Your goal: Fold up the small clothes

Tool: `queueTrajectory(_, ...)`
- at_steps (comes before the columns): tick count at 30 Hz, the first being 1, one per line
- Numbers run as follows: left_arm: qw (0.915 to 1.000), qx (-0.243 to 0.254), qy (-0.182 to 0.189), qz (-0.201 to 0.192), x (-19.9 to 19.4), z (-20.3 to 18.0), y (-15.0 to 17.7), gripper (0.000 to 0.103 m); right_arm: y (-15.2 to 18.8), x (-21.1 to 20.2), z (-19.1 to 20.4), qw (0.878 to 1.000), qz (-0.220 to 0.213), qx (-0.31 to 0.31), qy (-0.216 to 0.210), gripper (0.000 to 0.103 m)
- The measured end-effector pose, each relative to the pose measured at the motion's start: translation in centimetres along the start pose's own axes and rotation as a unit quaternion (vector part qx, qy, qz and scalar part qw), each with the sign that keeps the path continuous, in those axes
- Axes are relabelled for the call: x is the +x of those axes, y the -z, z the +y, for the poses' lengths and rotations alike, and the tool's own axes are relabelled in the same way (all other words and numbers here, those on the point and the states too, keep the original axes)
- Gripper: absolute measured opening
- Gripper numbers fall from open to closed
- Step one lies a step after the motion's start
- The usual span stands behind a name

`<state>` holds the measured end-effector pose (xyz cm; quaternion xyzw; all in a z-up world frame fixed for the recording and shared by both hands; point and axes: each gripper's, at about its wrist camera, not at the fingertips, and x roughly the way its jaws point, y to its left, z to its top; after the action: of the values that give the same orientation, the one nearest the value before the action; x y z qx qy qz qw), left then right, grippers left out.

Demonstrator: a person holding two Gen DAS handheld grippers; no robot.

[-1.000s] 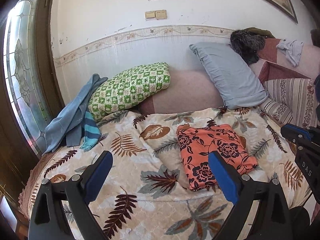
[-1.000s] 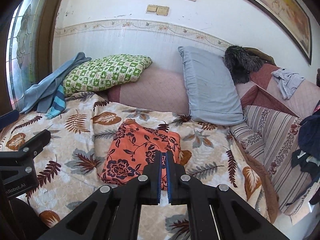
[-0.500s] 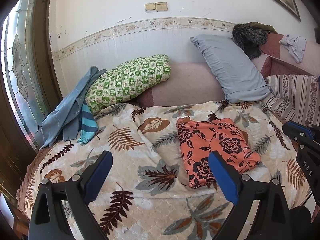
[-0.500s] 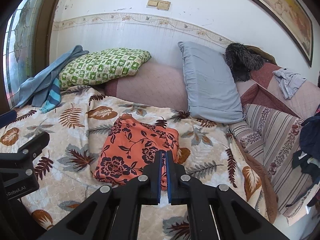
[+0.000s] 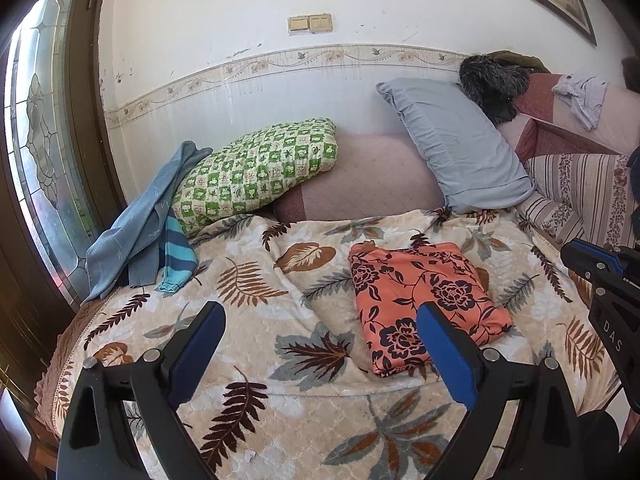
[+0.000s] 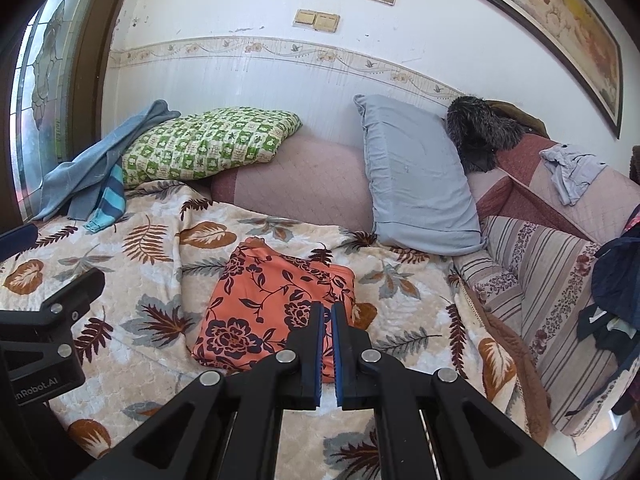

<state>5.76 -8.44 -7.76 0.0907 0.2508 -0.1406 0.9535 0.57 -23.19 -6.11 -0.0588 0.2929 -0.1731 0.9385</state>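
Observation:
A folded orange garment with dark flowers lies flat on the leaf-print blanket; it also shows in the right wrist view. My left gripper is open and empty, held above the blanket to the left of the garment. My right gripper is shut with nothing between its blue pads, raised over the garment's near edge. The right gripper also shows at the right edge of the left wrist view.
A green checked pillow, a grey-blue pillow and a pink bolster lean at the wall. Blue clothes lie at the left by the window. A striped cushion and more clothes are on the right.
Both grippers have drawn back and risen slightly, so the garment and bed sit a little lower and farther in view. The garment has not moved. Jaw states are unchanged.

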Motion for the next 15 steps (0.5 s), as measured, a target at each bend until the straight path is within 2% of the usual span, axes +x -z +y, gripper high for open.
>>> queueTrajectory(9,1.0000,0.002,0.002,0.003,0.5,-0.3,-0.1,0.096,0.1,0.1,0.0,1.000,0.001,0.001,-0.001,0.006)
queueTrajectory(15,0.9999,0.007,0.002,0.015,3.5,-0.7,-0.1,0.096,0.2,3.0,-0.4,1.000,0.021,0.002,-0.012,0.006)
